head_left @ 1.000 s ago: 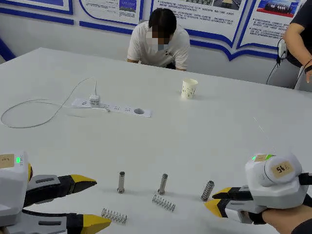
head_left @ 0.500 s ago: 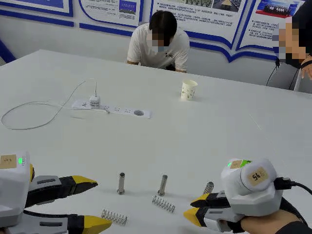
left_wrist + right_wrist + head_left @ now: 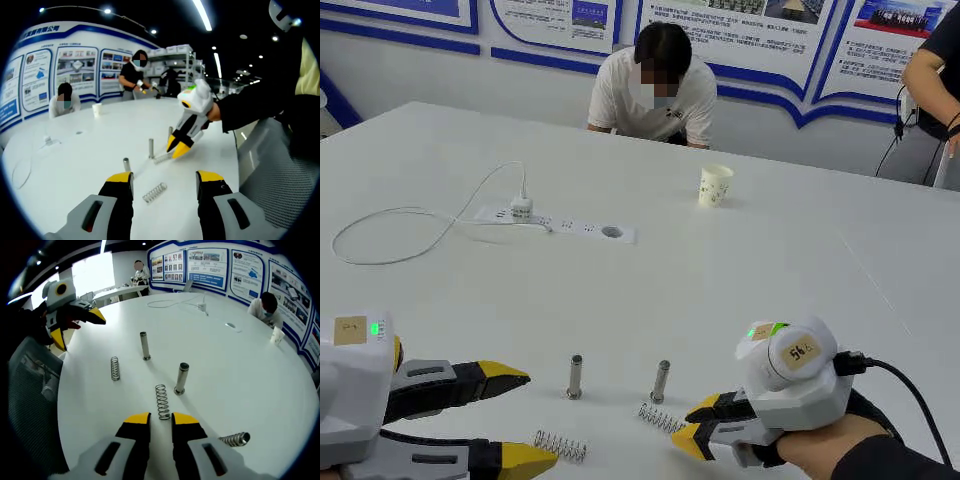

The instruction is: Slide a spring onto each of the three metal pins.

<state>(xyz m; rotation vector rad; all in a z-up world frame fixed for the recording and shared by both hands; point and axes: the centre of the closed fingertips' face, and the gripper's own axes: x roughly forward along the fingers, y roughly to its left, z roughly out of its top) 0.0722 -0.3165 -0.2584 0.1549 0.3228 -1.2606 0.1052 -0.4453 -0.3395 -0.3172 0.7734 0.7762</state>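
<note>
Yellow-tipped right gripper [image 3: 161,419]: jaws narrowly apart, empty, tips at middle spring [image 3: 161,400]
left gripper [image 3: 165,176]: jaws wide apart, empty
location: spring and pin by near tabletop [image 3: 720,280] edge
step: likely spring pickup
next: pinch, upend, thread over middle pin [image 3: 181,377]

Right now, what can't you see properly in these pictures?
Head view: the third pin sits hidden behind the right hand-held gripper.
Head view: the left hand-held gripper is cut off by the bottom edge.
Head view: print on the wall posters is too small to read.
</note>
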